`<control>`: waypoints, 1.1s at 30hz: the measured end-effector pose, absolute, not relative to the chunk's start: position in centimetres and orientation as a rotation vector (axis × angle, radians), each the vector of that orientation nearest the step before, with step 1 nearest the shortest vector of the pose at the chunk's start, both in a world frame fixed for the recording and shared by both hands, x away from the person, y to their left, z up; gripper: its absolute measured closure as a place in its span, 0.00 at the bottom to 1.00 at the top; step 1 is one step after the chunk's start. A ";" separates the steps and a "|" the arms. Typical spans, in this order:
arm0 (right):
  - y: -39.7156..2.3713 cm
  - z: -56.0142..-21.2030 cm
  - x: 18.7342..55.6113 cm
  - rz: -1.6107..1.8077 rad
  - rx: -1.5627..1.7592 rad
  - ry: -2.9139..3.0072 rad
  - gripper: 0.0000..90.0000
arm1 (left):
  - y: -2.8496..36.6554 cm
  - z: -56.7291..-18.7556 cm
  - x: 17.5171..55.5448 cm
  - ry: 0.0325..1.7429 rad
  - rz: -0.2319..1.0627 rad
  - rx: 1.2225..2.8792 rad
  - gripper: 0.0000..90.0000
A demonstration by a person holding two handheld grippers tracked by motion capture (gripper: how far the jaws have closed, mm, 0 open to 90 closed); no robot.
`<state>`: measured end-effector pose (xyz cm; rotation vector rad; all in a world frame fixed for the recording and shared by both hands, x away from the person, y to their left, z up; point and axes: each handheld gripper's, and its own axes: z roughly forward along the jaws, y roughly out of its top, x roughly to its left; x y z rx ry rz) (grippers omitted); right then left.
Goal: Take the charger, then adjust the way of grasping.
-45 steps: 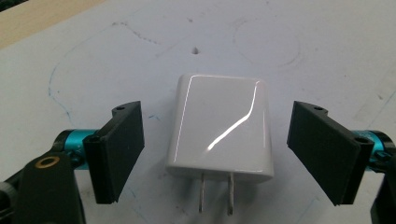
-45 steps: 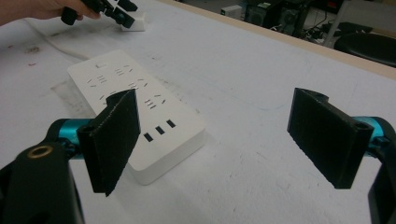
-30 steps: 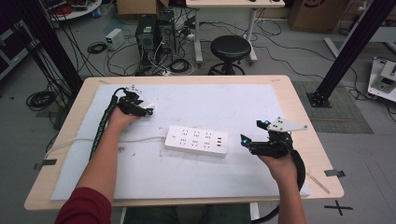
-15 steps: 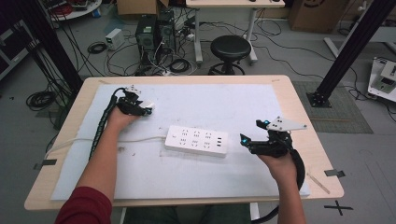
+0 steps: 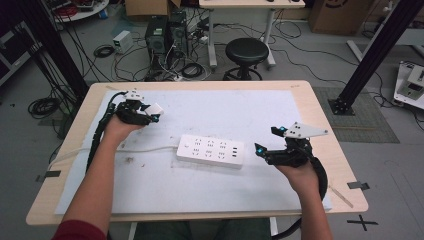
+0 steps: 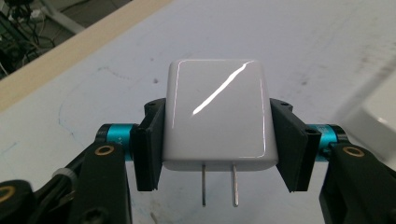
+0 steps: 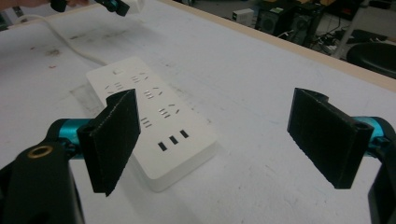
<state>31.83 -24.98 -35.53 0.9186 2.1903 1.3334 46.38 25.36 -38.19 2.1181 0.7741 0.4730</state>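
Observation:
A white two-prong plug adapter (image 6: 215, 114) sits clamped between the pads of my left gripper (image 6: 217, 137), its metal prongs pointing back toward the camera. In the high view my left gripper (image 5: 151, 114) holds the adapter (image 5: 155, 109) a little above the mat at the far left. A white power strip (image 5: 210, 150) lies flat in the middle of the table. To its right my right gripper (image 5: 267, 139) stands open with nothing between its pads. In the right gripper view the power strip (image 7: 149, 116) lies ahead of the right gripper (image 7: 219, 140), sockets up.
A white mat (image 5: 225, 105) covers most of the wooden table (image 5: 320, 115). The strip's white cord (image 5: 145, 149) runs left off the table. Behind the table stand a black stool (image 5: 245, 50), computer cases and loose cables on the floor.
My left gripper has risen from the mat and shifted right with the white adapter clamped in it. The right gripper has stayed where it was.

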 end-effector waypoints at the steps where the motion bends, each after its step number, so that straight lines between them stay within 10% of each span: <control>1: -24.8 -35.4 31.8 1.339 0.908 2.199 0.19 | 25.4 -37.7 45.5 0.760 0.480 2.106 0.47; 33: -20.5 -35.5 31.3 1.423 0.831 2.371 0.19 | 17.8 -36.1 32.8 0.195 0.458 2.062 0.47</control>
